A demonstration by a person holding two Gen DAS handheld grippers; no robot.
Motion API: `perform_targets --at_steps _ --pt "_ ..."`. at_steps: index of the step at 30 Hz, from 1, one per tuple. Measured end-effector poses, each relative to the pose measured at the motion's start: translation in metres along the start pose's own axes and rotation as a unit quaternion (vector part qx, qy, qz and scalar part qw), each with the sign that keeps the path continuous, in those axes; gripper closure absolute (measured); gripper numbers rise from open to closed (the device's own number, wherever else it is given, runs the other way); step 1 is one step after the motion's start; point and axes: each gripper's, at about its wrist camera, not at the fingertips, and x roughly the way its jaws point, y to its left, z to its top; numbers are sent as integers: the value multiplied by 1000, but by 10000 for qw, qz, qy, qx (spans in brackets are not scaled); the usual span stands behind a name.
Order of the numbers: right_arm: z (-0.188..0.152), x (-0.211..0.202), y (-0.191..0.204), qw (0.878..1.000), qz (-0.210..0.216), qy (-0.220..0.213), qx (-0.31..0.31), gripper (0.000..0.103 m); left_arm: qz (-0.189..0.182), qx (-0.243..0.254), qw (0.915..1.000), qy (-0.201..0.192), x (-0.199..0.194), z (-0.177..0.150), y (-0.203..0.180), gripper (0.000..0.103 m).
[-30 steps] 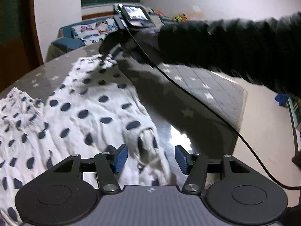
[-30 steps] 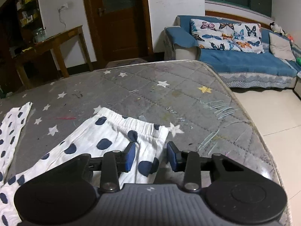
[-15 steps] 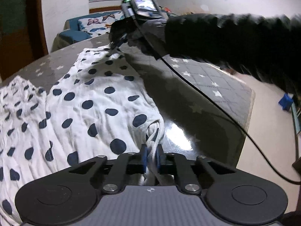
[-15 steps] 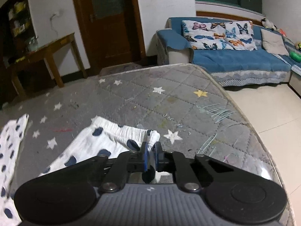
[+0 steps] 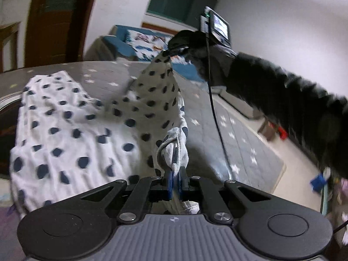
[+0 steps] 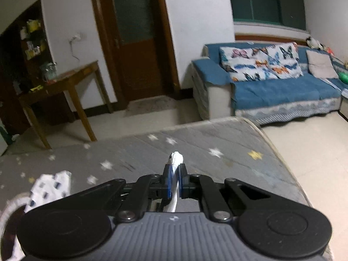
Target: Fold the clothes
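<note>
Both grippers are clamping the polka-dot garment above the star-print mattress.

On your left, the bulk of the polka-dot garment (image 5: 65,130) is lying bunched on the grey star-print mattress (image 5: 245,134). Your left gripper (image 5: 175,181) is pinching a rolled edge of the fabric between its blue pads (image 5: 170,182), which are pressed nearly together. From there the cloth is rising in a taut ridge to your right gripper (image 5: 174,51), which is gripping the far corner in the air. In the right wrist view, your right gripper (image 6: 175,182) is squeezing a white tuft of the garment (image 6: 176,158) between closed pads, and a loose dotted section is lying at the lower left. Beyond the mattress (image 6: 217,143), a wooden side table (image 6: 65,82), a brown door (image 6: 134,32) and a blue sofa (image 6: 271,91) are standing against the walls.
</note>
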Motion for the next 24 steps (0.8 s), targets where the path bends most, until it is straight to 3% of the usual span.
perform_targets --at_steps 12,24 --pt "29 29 139 9967 557 -95 -584 98 215 -965 9935 -559 -59 -15 57 97" --pt "1 94 266 9896 671 307 -1234 98 492 -1680 9824 -649 -80 -40 100 97"
